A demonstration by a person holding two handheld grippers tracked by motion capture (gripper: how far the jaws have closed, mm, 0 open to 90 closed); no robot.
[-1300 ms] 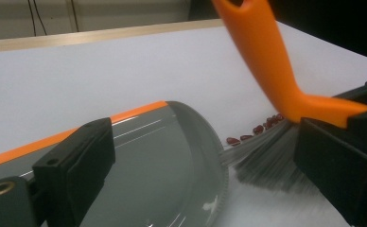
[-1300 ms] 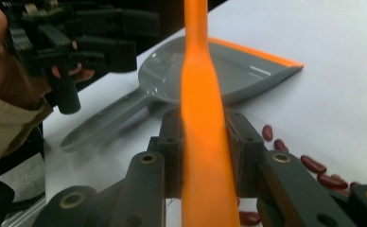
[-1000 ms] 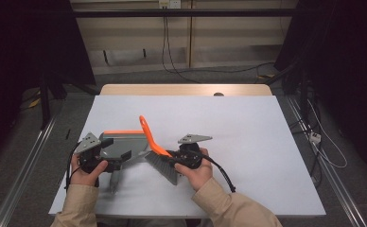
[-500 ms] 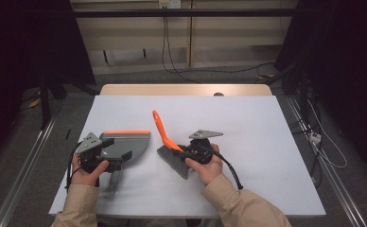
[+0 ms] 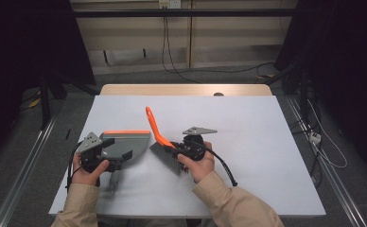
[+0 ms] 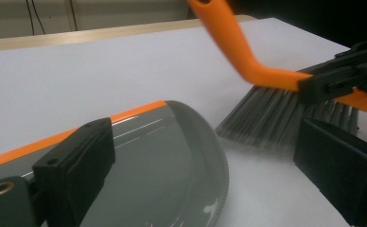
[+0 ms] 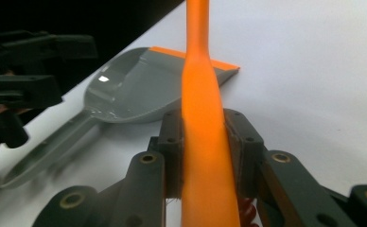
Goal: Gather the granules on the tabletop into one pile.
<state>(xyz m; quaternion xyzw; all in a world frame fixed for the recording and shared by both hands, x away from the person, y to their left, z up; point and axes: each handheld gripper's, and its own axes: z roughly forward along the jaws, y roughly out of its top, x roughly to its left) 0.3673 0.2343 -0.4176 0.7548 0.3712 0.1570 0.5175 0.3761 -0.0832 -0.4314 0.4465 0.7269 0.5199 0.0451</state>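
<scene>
A grey dustpan (image 5: 125,141) with an orange front lip lies flat on the white table (image 5: 248,123), its handle pointing toward the person. My left gripper (image 5: 121,154) hovers over the pan's rear; in the left gripper view it (image 6: 205,142) stands open, its jaws wide apart over the pan (image 6: 162,161) and pressing on nothing. A hand brush (image 5: 160,135) with an orange handle and grey bristles (image 6: 266,113) sits just right of the pan. My right gripper (image 5: 180,147) is shut on the orange handle (image 7: 201,123), which is squeezed between both pads, with the bristles down at the table.
A wooden strip (image 5: 186,90) runs along the table's far edge. Cables (image 5: 172,56) hang behind it, and metal rails flank the table on the floor. The right and far parts of the tabletop are bare white surface.
The right gripper swung the brush a little to the right, then back toward the dustpan, and the handle now stands steeper. The left gripper and dustpan have stayed put.
</scene>
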